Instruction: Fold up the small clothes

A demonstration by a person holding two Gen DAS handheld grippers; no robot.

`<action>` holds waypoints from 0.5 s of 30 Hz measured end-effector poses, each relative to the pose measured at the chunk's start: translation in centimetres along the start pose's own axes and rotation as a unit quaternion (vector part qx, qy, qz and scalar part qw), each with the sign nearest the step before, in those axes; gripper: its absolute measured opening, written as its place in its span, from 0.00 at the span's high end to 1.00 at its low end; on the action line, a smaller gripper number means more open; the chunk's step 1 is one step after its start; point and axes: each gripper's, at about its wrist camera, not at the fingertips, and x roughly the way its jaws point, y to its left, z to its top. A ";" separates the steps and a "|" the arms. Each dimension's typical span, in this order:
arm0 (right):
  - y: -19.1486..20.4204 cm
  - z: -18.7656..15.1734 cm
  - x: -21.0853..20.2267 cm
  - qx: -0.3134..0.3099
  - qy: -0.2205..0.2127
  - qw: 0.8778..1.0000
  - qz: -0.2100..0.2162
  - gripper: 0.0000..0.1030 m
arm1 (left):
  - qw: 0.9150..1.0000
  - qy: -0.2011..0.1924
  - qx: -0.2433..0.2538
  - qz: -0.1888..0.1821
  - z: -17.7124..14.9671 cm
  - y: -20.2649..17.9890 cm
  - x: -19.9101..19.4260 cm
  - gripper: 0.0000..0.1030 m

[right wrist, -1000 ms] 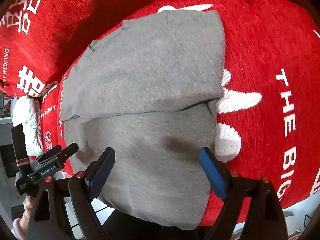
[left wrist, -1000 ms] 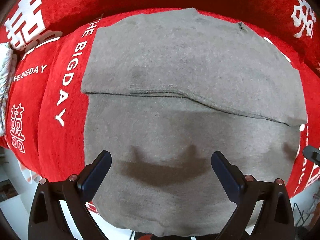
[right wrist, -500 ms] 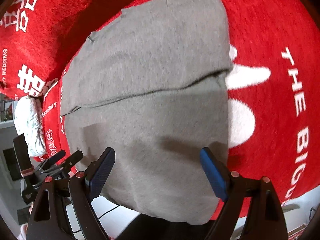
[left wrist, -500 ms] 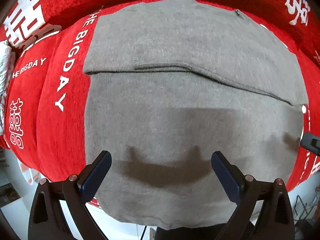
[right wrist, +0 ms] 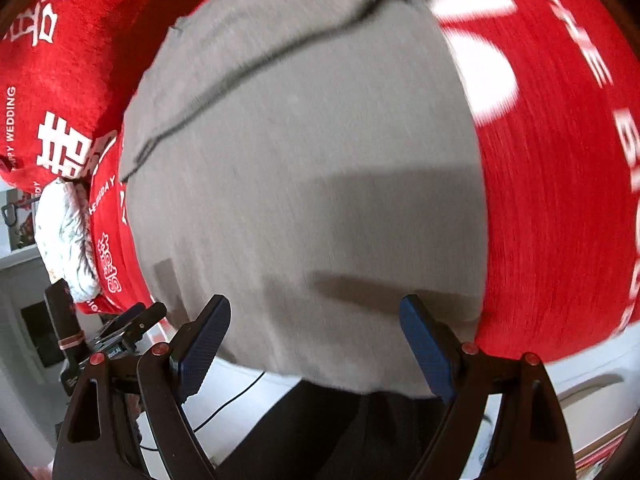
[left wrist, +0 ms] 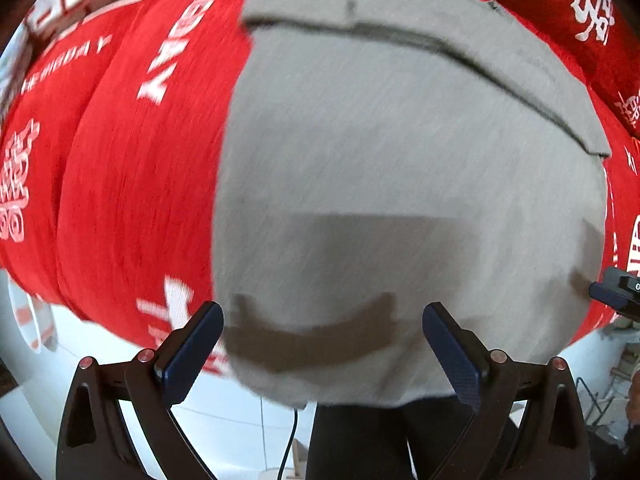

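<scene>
I have the grey garment (left wrist: 400,152) flat on the red printed cloth (left wrist: 132,184), far portion already folded over. Left gripper (left wrist: 322,344) and right gripper (right wrist: 316,338) hover unclenched, empty, above its near hem. Next: pinch both near corners.

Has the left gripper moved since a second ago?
Yes. The left gripper has shifted toward the gray garment's near edge; the fold line now sits higher in its view.

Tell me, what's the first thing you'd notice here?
A big grey garment fills the middle, its far part already folded over. It lies on a bright red cloth with white lettering. Both grippers, left and right, hang open over its near edge.
</scene>
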 end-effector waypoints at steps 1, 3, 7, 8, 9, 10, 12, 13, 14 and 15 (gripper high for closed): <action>-0.5 -0.6 0.2 0.004 0.004 1.000 0.003 0.14 | 1.000 0.005 -0.003 -0.003 -0.8 0.7 0.3 0.03; -1.8 -2.4 0.9 0.013 0.017 1.000 0.006 0.14 | 1.000 0.014 -0.006 -0.010 -2.1 1.7 1.0 0.03; -4.2 -5.3 2.4 0.024 0.044 0.999 -0.004 0.14 | 0.998 0.044 -0.018 -0.028 -4.6 3.1 3.3 0.03; -4.8 -6.0 2.9 0.027 0.050 0.998 -0.009 0.14 | 0.998 0.048 -0.022 -0.032 -4.9 3.1 3.7 0.03; -5.6 -6.6 3.4 0.029 0.054 0.998 -0.018 0.14 | 0.997 0.053 -0.027 -0.038 -5.3 3.2 4.3 0.03; -6.1 -7.0 3.7 0.031 0.057 0.998 -0.024 0.14 | 0.997 0.059 -0.034 -0.048 -5.7 3.3 5.0 0.03; -7.4 -7.7 5.0 0.037 0.063 0.997 -0.034 0.14 | 0.996 0.064 -0.039 -0.056 -6.4 2.7 5.7 0.03; -7.7 -7.9 5.4 0.039 0.064 0.997 -0.036 0.14 | 0.995 0.066 -0.041 -0.060 -6.6 2.5 6.1 0.03; -8.3 -8.0 6.1 0.041 0.065 0.996 -0.038 0.14 | 0.995 0.067 -0.041 -0.061 -6.7 2.3 6.5 0.03; -8.6 -8.0 6.5 0.042 0.063 0.997 -0.035 0.14 | 0.995 0.068 -0.040 -0.062 -6.8 2.3 6.9 0.03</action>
